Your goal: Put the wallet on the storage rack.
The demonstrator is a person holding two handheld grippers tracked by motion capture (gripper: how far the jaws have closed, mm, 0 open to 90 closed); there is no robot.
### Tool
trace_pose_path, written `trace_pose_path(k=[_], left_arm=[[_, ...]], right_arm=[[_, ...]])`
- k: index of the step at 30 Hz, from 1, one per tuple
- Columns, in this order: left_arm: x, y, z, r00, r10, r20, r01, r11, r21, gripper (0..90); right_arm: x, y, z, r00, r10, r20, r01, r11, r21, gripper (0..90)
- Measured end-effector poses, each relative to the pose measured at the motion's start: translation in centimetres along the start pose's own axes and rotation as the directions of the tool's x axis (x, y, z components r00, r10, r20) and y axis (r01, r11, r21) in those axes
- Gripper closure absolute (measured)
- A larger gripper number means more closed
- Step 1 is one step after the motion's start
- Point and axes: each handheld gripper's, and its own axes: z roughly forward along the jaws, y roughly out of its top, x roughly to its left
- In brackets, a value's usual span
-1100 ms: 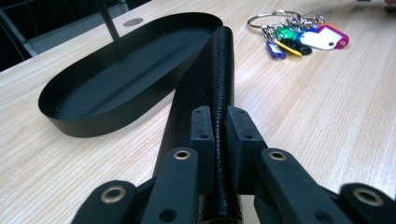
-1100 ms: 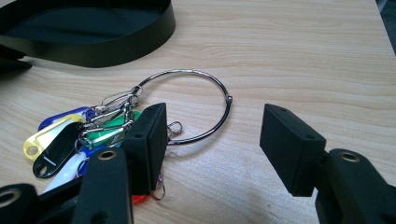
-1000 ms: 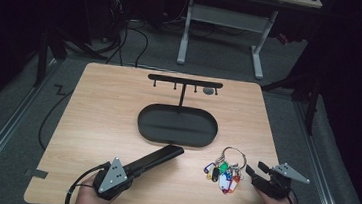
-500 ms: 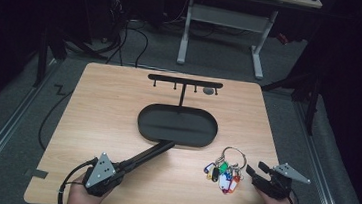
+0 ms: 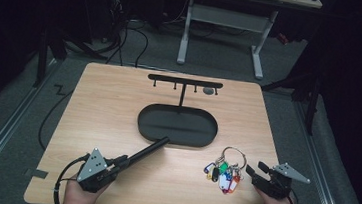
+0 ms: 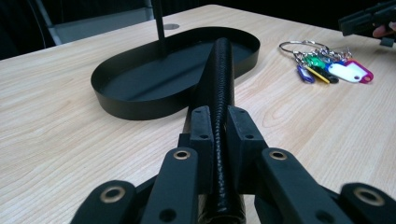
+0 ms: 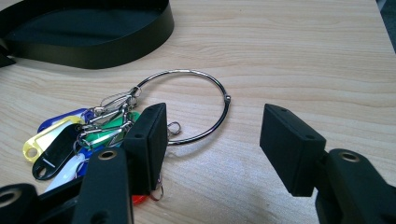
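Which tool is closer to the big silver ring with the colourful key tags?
The right tool, open just beside the silver metal ring of colourful key tags. The left tool sits farther off across the table, shut on a black rod.

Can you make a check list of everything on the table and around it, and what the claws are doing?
Surface: wooden table, bare apart from the items below.
Job's things: black rod, tip at the rim of the oval tray; key ring with coloured tags.
Clutter: nothing seen.
Claws: left claw shut on the rod; right claw open near the key ring.
Cables: black cable trails from the left claw.
Surroundings: dark floor, desk legs behind.
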Motion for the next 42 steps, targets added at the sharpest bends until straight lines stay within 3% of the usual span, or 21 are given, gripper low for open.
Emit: trace_pose_path(k=[9, 12, 16, 18, 21, 32, 34, 36, 42], left_arm=[[1.5, -0.5, 0.0, 0.9985, -0.054, 0.001, 0.054, 0.9978, -0.038, 79.0], [1.9, -0.6, -0.1, 0.9979, -0.061, -0.022, 0.060, 0.9971, -0.045, 78.0], [2.3, -0.8, -0.3, 0.9961, -0.080, -0.036, 0.078, 0.9958, -0.048, 72.1], [2.3, -0.9, -0.1, 0.9960, -0.078, -0.045, 0.077, 0.9967, -0.028, 63.6], [2.3, -1.0, 0.0, 0.9961, -0.078, -0.040, 0.078, 0.9968, -0.019, 61.2], [1.8, -1.3, 1.1, 0.9983, -0.009, -0.058, 0.013, 0.9976, 0.068, 55.8], [2.0, -0.6, 1.4, 0.9998, -0.008, -0.019, 0.010, 0.9944, 0.105, 54.2], [1.8, -0.2, 1.5, 0.9988, 0.025, -0.042, -0.020, 0.9916, 0.128, 53.8], [1.4, 0.8, 1.9, 0.9961, 0.071, -0.052, -0.060, 0.9806, 0.187, 54.0]], right_arm=[[0.0, -0.1, 0.2, 1.0000, 0.006, -0.004, -0.006, 1.000, 0.009, 41.9], [0.1, 0.0, 0.2, 1.0000, -0.001, -0.005, 0.001, 1.000, 0.007, 41.9], [0.1, 0.0, 0.2, 1.0000, -0.003, -0.006, 0.003, 1.000, 0.008, 41.9], [0.1, 0.0, 0.2, 1.0000, -0.003, -0.007, 0.003, 1.000, 0.012, 41.9], [0.2, 0.0, 0.3, 0.9999, -0.007, -0.010, 0.007, 1.000, 0.012, 41.9], [0.1, -0.1, 0.4, 0.9999, -0.005, -0.016, 0.006, 1.000, 0.017, 41.9], [0.1, -0.1, 0.4, 0.9999, -0.001, -0.015, 0.001, 1.000, 0.019, 41.9], [0.1, -0.1, 0.3, 1.0000, 0.004, -0.009, -0.003, 1.000, 0.018, 41.9], [0.2, 0.0, 0.1, 0.9999, 0.001, -0.016, -0.001, 1.000, 0.005, 41.9]])
